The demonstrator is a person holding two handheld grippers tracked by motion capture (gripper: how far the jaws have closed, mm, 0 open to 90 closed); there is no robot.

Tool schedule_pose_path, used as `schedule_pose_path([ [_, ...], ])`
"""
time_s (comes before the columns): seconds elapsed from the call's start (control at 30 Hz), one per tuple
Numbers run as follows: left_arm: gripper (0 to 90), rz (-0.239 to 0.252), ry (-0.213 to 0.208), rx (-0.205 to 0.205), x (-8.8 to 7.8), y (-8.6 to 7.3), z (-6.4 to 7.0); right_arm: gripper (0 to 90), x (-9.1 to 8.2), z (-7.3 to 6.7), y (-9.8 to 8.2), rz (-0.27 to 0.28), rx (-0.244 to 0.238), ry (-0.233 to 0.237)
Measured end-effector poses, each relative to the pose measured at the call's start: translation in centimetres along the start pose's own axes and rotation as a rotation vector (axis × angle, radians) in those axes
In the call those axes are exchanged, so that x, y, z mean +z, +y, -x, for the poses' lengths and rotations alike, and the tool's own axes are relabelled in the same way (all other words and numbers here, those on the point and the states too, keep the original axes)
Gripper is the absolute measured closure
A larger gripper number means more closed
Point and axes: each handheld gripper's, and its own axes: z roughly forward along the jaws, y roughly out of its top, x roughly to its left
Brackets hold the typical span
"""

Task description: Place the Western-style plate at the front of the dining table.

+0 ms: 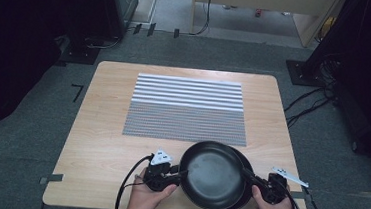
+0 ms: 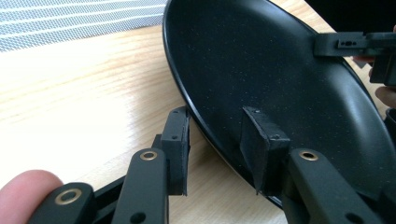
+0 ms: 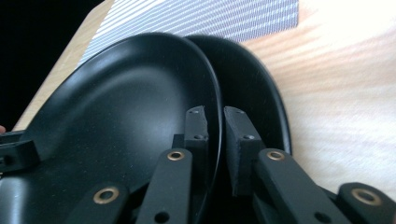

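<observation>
Nearest the front edge of the table (image 1: 91,127): two hands, each with a gripper, either side of two stacked black plates.

Left gripper (image 1: 177,171) at the left rim of the top plate (image 1: 212,174) — jaws straddling that rim, one outside and one over the inner face, a gap visible between the outer pad and the rim in the left gripper view, so not clamped; loose around the rim (image 2: 184,100). No earlier picture to compare.

Right gripper (image 1: 247,175) at the right side, clenched on the rim of the top plate, pads (image 3: 198,130) close together with the thin edge between them. Top plate tilted, raised off the lower plate (image 1: 243,189) on the right, which lies flat just beneath and peeks out to the right.

Both plates near the front middle of the table, slightly right of centre.

Farther back — a striped grey-and-white mat (image 1: 187,109) lying flat across the middle of the table, apart from the plates.

Beyond the table: grey floor and dark cables.
</observation>
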Motion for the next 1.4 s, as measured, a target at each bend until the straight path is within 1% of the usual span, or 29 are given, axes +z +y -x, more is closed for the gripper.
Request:
schedule_pose_path([
  [0.03, 62.9, 0.006, 0.005, 0.004, 0.0, -0.1, 0.1, 79.8, 0.2, 0.2, -0.2, -0.002, 0.031, 0.016],
  [0.1, 62.8, 0.008, 0.013, 0.010, 0.0, -0.1, 0.2, 79.7, 0.2, 0.2, -0.2, -0.002, 0.035, 0.020],
  [0.27, 63.0, 0.007, 0.004, -0.001, 0.0, -0.1, 0.1, 78.7, 0.3, 0.3, -0.4, 0.000, 0.046, 0.029],
  [0.3, 63.2, 0.002, 0.000, -0.007, -0.1, -0.1, 0.1, 78.2, 0.4, 0.3, -0.4, -0.001, 0.048, 0.036],
  [0.37, 63.2, -0.001, -0.008, -0.007, -0.1, -0.1, 0.1, 76.6, 0.6, 0.5, -0.4, -0.014, 0.057, 0.053],
  [0.43, 62.2, -0.003, -0.023, -0.006, 0.0, -0.2, 0.0, 76.5, 0.9, 0.7, -0.2, -0.026, 0.065, 0.077],
  [0.57, 61.6, -0.006, -0.041, -0.008, 0.0, -0.4, -0.1, 76.9, 0.9, 0.9, 0.0, -0.036, 0.063, 0.092],
  [0.67, 61.6, -0.012, -0.048, -0.012, -0.1, -0.3, -0.1, 78.0, 1.0, 1.1, 0.1, -0.042, 0.081, 0.103],
  [0.7, 61.5, -0.013, -0.052, -0.012, -0.1, -0.4, -0.1, 79.2, 1.0, 1.2, 0.1, -0.046, 0.100, 0.112],
  [0.73, 61.1, -0.014, -0.063, -0.016, -0.1, -0.4, -0.2, 80.3, 1.0, 1.5, 0.2, -0.056, 0.135, 0.128],
  [0.8, 61.1, -0.021, -0.096, -0.039, 0.0, -0.5, -0.5, 80.6, 0.9, 1.5, 0.2, -0.057, 0.142, 0.133],
  [0.83, 61.2, -0.024, -0.104, -0.048, 0.0, -0.5, -0.5, 81.1, 0.9, 1.6, 0.1, -0.053, 0.149, 0.138],
  [0.87, 61.7, -0.029, -0.110, -0.052, 0.0, -0.5, -0.5, 82.4, 0.8, 1.8, 0.0, -0.045, 0.187, 0.156],
  [0.9, 61.7, -0.033, -0.109, -0.052, 0.0, -0.5, -0.5, 82.4, 0.8, 1.8, 0.0, -0.045, 0.187, 0.156],
  [0.93, 62.0, -0.037, -0.109, -0.052, 0.1, -0.5, -0.4, 82.9, 0.8, 1.8, -0.1, -0.043, 0.202, 0.163],
  [0.97, 62.5, -0.036, -0.122, -0.062, 0.1, -0.5, -0.4, 83.1, 0.7, 1.8, -0.1, -0.037, 0.215, 0.170],
  [1.0, 63.1, -0.037, -0.133, -0.067, 0.1, -0.5, -0.4, 83.3, 0.6, 1.8, -0.2, -0.033, 0.221, 0.170],
  [1.07, 63.9, -0.039, -0.146, -0.075, 0.1, -0.6, -0.6, 83.8, 0.4, 1.6, -0.2, -0.013, 0.216, 0.172],
  [1.17, 65.8, -0.035, -0.154, -0.086, 0.0, -0.5, -0.6, 84.3, 0.0, 1.3, 0.0, 0.005, 0.219, 0.176],
  [1.23, 67.4, -0.029, -0.163, -0.096, -0.1, -0.4, -0.7, 84.3, -0.3, 1.2, 0.1, 0.006, 0.218, 0.176],
  [1.3, 69.6, -0.023, -0.177, -0.111, -0.1, -0.3, -0.8, 84.4, -0.5, 1.2, 0.2, 0.008, 0.236, 0.181],
  [1.4, 70.9, -0.020, -0.182, -0.129, 0.1, -0.3, -0.8, 84.1, -0.7, 1.1, 0.4, 0.017, 0.227, 0.171],
])
